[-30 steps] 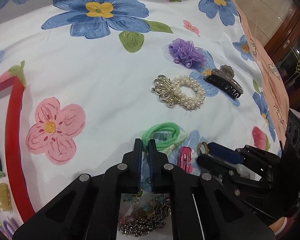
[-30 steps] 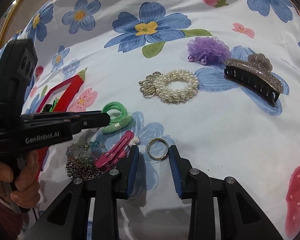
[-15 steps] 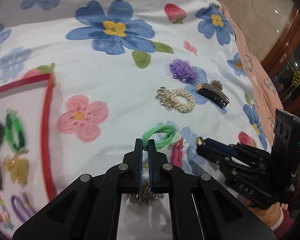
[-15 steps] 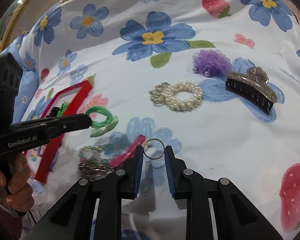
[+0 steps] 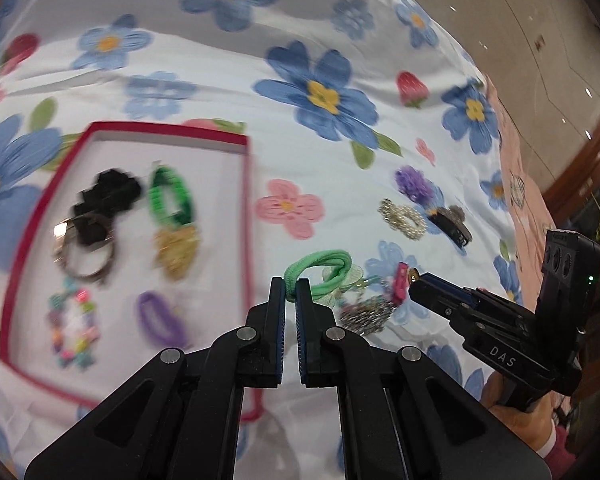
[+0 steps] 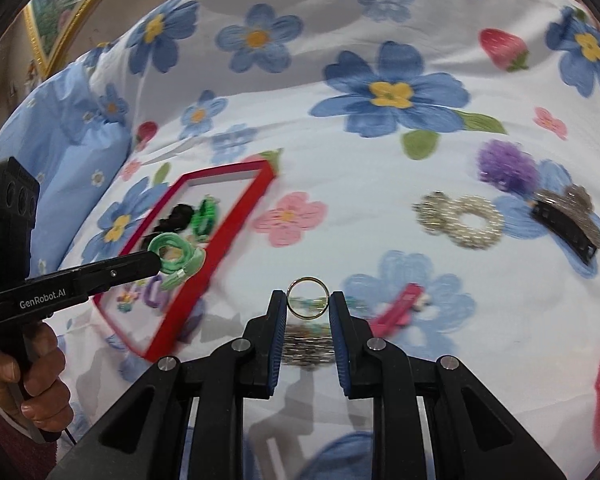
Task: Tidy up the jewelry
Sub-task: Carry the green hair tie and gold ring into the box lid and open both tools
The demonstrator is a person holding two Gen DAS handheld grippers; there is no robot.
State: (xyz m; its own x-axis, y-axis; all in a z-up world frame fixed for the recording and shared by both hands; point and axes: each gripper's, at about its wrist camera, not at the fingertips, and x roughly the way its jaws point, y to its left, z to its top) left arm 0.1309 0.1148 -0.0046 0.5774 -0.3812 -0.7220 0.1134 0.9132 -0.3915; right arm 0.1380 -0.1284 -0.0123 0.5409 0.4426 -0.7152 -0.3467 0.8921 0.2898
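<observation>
My left gripper (image 5: 290, 286) is shut on a green hair tie (image 5: 320, 272) and holds it in the air; in the right wrist view the hair tie (image 6: 176, 258) hangs over the red-rimmed tray (image 6: 236, 220). My right gripper (image 6: 307, 300) is shut on a thin gold ring (image 6: 307, 280), lifted off the cloth. In the left wrist view the tray (image 5: 246, 216) holds several hair ties and bracelets. A pearl bracelet (image 6: 460, 220), a purple flower clip (image 6: 506, 166), a black claw clip (image 6: 568, 220), a pink clip (image 6: 396, 306) and a chain bracelet (image 6: 308, 344) lie on the floral cloth.
The floral sheet (image 6: 380, 92) covers a soft, bulging surface. A pale blue pillow (image 6: 60, 128) lies at the far left. The sheet's right edge drops to a tiled floor (image 5: 520, 8) and wooden furniture (image 5: 580, 168).
Both grippers have risen off the cloth. The left one lifted the green hair tie and swung left toward the tray. The right one closed on the gold ring and raised it.
</observation>
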